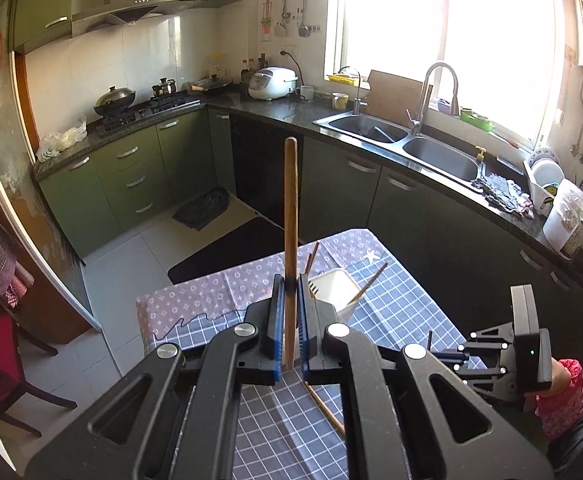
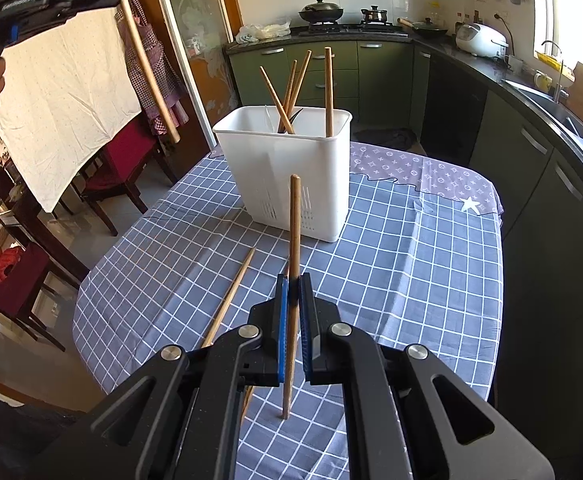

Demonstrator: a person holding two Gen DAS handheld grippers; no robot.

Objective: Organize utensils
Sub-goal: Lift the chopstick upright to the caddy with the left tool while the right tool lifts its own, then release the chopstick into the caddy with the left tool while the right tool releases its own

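A chopstick (image 1: 290, 216) was held in the left gripper (image 1: 290, 284), another (image 2: 293, 280) in the right gripper (image 2: 293, 292) (both jaws clamped); lowering into the white holder (image 2: 287, 168) was judged next.

White utensil holder (image 2: 287, 168); light brown wooden chopsticks (image 2: 293, 92). Blue cloth (image 2: 411, 280) with white grid covers the surface; at its twelve o'clock end, mauve cloth (image 2: 411, 164) patterned with small white motifs. Black claws, blue pads (image 2: 282, 328).
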